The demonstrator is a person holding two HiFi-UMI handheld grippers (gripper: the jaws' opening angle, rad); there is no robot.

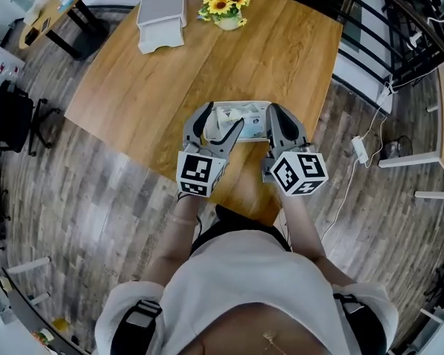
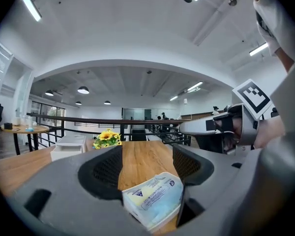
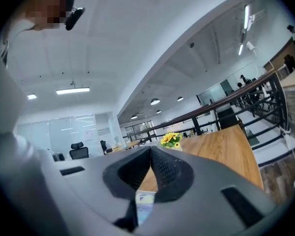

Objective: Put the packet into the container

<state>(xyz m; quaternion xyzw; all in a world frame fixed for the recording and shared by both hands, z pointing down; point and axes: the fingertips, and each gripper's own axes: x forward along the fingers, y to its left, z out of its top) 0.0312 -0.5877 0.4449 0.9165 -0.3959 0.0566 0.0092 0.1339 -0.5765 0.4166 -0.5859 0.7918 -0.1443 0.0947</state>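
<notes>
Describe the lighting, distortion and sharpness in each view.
Head view: fisheye curves the floor planks; table evenly lit, shadows soft. Left gripper view: packet sharp, ceiling lamps glare mildly, railing curves. Right gripper view: horizon tilted, near jaws soft, mosaic patch top left.

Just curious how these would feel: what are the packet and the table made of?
The packet looks like soft, glossy plastic film: printed, shiny, puffed. The table looks like wood or veneer, satin finish, with grain lines running along it.
</notes>
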